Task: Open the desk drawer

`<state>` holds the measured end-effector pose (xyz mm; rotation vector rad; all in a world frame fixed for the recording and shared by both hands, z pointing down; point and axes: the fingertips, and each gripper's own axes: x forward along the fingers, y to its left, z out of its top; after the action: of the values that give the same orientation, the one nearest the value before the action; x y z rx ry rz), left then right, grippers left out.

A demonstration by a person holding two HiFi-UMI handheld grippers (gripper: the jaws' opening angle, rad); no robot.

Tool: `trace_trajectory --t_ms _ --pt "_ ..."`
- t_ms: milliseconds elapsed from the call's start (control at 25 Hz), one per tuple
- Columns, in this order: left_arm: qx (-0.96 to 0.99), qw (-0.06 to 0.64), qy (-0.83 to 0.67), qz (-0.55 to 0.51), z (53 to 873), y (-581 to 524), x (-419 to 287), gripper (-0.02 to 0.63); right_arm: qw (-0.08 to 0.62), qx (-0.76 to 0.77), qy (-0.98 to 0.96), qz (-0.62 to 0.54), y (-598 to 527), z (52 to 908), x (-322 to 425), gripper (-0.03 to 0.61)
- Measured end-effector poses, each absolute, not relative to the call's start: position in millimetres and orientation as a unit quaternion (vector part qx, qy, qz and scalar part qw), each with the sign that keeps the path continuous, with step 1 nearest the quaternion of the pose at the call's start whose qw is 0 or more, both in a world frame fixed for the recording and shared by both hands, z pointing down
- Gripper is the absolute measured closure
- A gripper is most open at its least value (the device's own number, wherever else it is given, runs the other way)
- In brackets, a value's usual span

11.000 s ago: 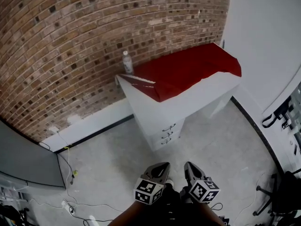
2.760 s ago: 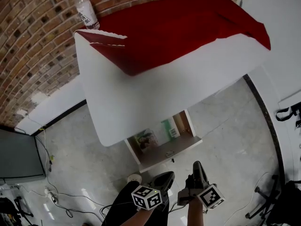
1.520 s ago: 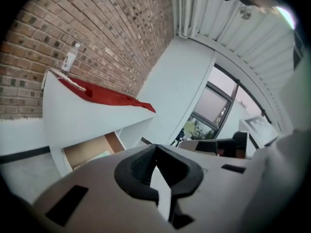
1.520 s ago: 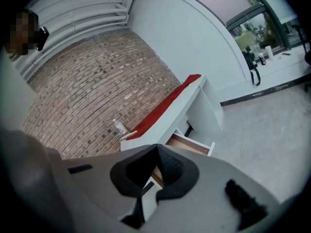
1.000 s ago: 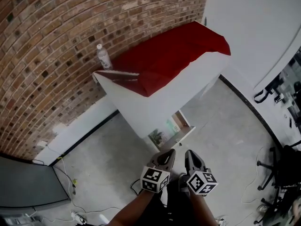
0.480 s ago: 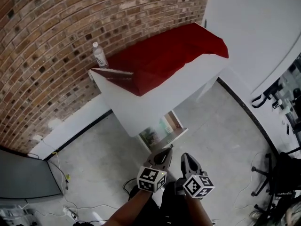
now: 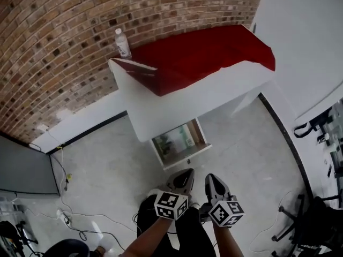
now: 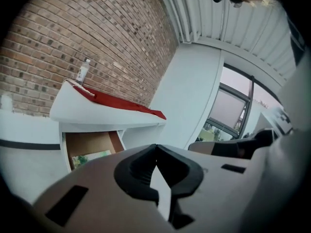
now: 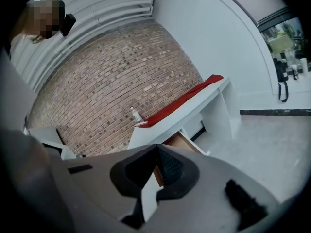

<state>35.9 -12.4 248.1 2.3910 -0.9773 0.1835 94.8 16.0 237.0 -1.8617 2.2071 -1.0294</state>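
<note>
The white desk stands against the brick wall with a red cloth over its top. Its top drawer is pulled out, showing a wooden inside and green printed paper. Both grippers hang low in front of me, well back from the drawer and touching nothing. My left gripper is shut and empty, its tips meeting in the left gripper view, where the open drawer shows at lower left. My right gripper is also shut and empty, with the drawer just beyond its tips.
A clear plastic bottle stands on the desk's far left corner. Cables and a power strip lie on the grey floor at the left, beside a dark panel. An office chair stands at the right edge.
The drawer, closed in the earliest frame, stands pulled out. Over the last second both shut grippers drew back and sank slightly, and the desk swung in the head view.
</note>
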Motion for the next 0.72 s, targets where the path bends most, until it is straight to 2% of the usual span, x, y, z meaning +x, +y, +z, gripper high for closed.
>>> trace_trajectory --t_ms 400,720 --pt "0.873 0.295 -0.383 0.065 318.4 4.4 33.6 0.604 0.033 -0.589 0.739 -0.327 6.5 305.6 95.1 0.568" --pt "0.866 0.29 -0.404 0.061 424.7 -3.9 28.6 0.604 0.052 -0.591 0.743 -0.31 -10.9 402.6 96.2 0.568"
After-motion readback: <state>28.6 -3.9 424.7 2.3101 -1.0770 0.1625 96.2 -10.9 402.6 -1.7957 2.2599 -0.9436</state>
